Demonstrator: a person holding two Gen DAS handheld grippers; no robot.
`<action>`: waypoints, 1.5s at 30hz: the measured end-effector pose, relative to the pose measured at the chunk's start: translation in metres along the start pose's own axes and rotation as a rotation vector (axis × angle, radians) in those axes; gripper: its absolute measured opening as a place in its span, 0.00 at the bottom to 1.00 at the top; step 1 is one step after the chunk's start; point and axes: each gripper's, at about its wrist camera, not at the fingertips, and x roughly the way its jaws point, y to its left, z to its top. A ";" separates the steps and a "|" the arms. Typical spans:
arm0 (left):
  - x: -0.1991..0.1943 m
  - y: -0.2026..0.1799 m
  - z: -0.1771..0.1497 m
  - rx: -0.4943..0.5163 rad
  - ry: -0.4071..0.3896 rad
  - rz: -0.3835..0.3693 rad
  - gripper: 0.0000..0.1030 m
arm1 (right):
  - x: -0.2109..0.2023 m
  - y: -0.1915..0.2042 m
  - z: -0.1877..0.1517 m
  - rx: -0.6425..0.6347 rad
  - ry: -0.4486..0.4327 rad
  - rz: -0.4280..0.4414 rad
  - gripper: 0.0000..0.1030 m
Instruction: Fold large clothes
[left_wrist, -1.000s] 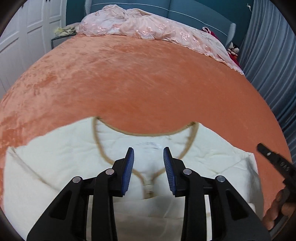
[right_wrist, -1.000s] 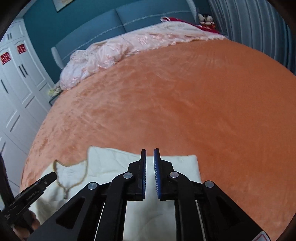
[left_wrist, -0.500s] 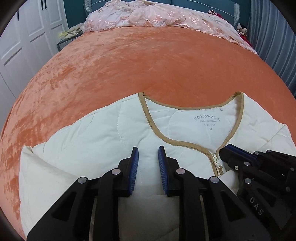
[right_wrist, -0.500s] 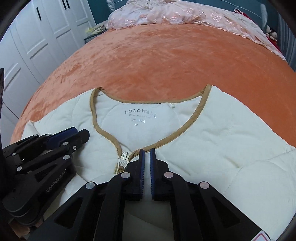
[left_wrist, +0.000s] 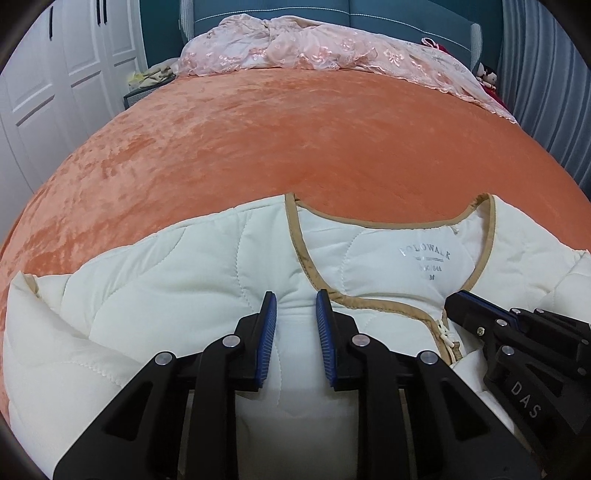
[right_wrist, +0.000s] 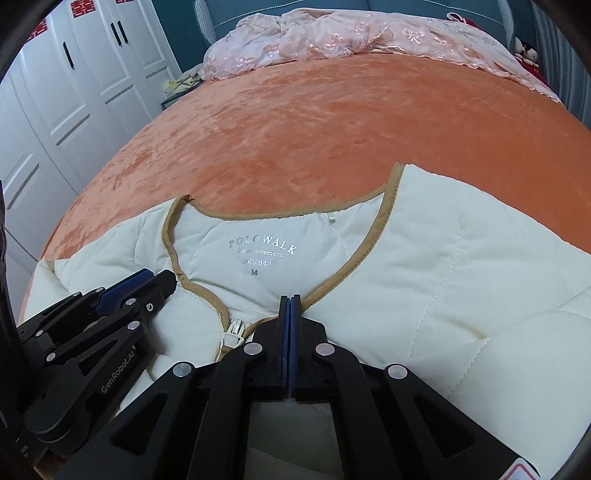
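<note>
Right gripper (right_wrist: 290, 300) fingers pressed together, left gripper (left_wrist: 296, 301) fingers slightly parted

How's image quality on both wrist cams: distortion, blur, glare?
Left wrist: strong fisheye bulge on the orange bedspread, dark vignette corners, sharp; the jacket's printed label is faint and partly washed out. Right wrist: same bulge, label crisp, mild sheen on the wardrobe doors, no motion blur.
</note>
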 end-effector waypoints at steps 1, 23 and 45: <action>0.000 -0.001 0.000 0.002 -0.003 0.003 0.21 | 0.001 0.000 0.000 -0.001 -0.003 -0.003 0.00; -0.021 0.027 0.012 -0.113 -0.035 -0.042 0.15 | -0.036 -0.019 0.006 0.106 -0.108 -0.033 0.00; -0.304 0.176 -0.250 -0.256 0.125 -0.059 0.00 | -0.363 -0.132 -0.345 0.318 -0.003 -0.217 0.64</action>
